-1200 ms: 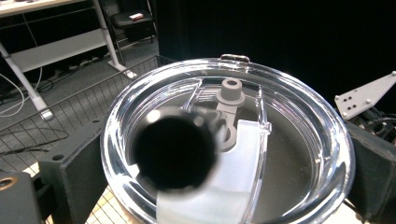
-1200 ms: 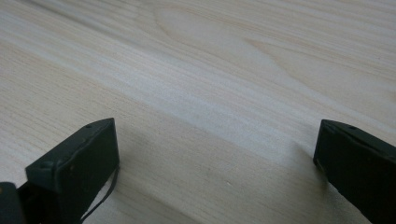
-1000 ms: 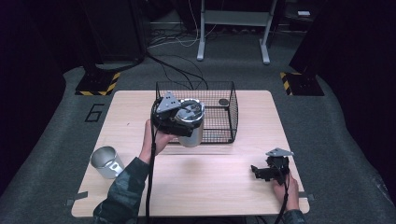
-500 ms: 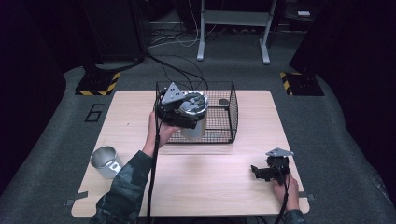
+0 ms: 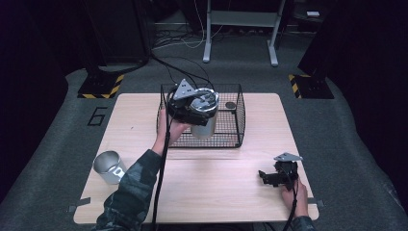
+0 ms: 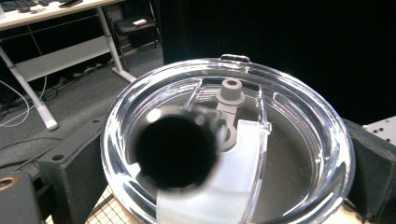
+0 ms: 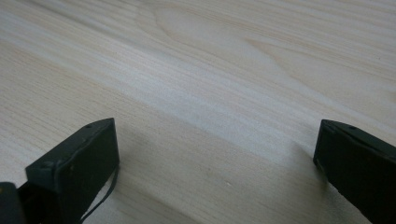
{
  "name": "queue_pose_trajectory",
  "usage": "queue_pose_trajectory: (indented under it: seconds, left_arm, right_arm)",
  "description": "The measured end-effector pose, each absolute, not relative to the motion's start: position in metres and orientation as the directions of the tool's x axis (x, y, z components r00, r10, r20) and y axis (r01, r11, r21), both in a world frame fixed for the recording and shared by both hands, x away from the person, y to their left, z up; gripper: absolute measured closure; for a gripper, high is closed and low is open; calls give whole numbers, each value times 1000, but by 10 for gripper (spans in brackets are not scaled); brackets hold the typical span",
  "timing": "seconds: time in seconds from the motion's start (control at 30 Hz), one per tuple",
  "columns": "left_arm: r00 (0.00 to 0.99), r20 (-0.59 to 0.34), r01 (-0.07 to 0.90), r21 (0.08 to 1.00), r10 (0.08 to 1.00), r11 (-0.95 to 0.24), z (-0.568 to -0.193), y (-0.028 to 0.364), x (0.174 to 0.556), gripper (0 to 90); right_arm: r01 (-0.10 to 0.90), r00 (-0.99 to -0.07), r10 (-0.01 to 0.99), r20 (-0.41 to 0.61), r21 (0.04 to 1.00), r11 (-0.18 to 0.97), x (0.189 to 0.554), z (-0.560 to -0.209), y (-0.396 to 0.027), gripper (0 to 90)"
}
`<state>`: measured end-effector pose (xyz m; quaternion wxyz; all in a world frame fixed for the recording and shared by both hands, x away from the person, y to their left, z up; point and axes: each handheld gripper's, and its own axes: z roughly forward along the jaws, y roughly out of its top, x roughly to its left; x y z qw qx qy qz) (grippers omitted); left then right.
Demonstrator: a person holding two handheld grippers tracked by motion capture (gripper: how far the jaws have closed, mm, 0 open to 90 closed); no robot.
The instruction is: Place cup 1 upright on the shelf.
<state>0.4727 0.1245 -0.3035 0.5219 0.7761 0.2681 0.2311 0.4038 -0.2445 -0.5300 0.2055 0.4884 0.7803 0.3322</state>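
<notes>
Currently, your left gripper [image 5: 195, 108] clamps a steel cup [image 5: 204, 118] with a clear lid [image 6: 229, 140], 1 black jaw on each side of the lid rim in the left gripper view. You hold the cup upright over the wire basket [image 5: 238, 118], at the basket's left half; whether its base touches the basket floor cannot be told.

Container contents:
1. Wire basket: 1 small dark round object [image 5: 230, 105] lies on its floor near the far right corner, apart from the cup.
2. Held cup: the lid covers the mouth. A grey stopper [image 6: 231, 91] stands on the lid, and a blurred dark round shape [image 6: 177, 149] lies across the lid's centre. Nothing inside the cup can be made out.
3. A second steel cup [image 5: 108, 166], without a lid, rests tilted near the near left edge of the table [image 5: 231, 183], well apart from the basket. Its contents cannot be told.

Your right gripper [image 5: 269, 177] rests at the near right part of the table. Its jaws stand wide apart over bare wood in the right gripper view, with nothing between them.

Readable writing: a digit "6" [image 5: 97, 116] is marked on the floor left of the table.
</notes>
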Motion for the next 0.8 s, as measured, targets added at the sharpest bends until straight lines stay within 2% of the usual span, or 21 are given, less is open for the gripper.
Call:
queue_pose_trajectory:
  seconds: [0.8]
  left_arm:
    - [729, 80, 190, 930, 680, -314, -307, 109, 503, 41]
  right_arm:
    - [626, -432, 902, 6, 721, 295, 404, -530, -244, 0]
